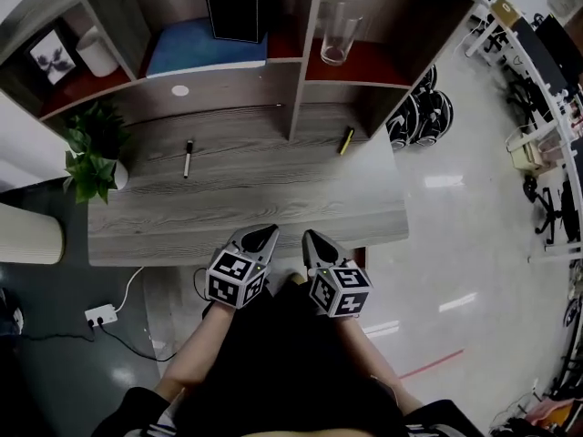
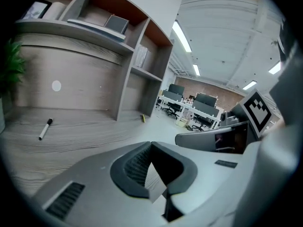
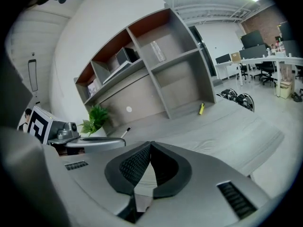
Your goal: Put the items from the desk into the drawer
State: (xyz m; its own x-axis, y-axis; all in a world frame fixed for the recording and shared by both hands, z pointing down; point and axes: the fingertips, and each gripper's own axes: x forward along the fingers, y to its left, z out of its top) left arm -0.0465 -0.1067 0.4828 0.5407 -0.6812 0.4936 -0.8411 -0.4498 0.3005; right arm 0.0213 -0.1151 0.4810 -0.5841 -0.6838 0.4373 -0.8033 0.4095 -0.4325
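A black-and-white marker pen (image 1: 188, 158) lies on the grey wooden desk (image 1: 273, 203), left of the middle; the same pen (image 2: 45, 128) (image 3: 125, 133) appears in both gripper views. A small yellow item (image 1: 347, 140) (image 2: 142, 118) (image 3: 201, 109) rests at the foot of the shelf's right bay. My left gripper (image 1: 261, 236) (image 2: 150, 145) and right gripper (image 1: 312, 240) (image 3: 150, 145) hover side by side at the desk's front edge. Both are shut and hold nothing. No drawer shows in any view.
A potted plant (image 1: 91, 153) stands at the desk's left end. The shelf unit behind holds a glass vase (image 1: 334, 33), a black box (image 1: 233, 9), a blue pad (image 1: 205, 48) and a white cup (image 1: 96, 53). A power strip (image 1: 101, 315) lies on the floor.
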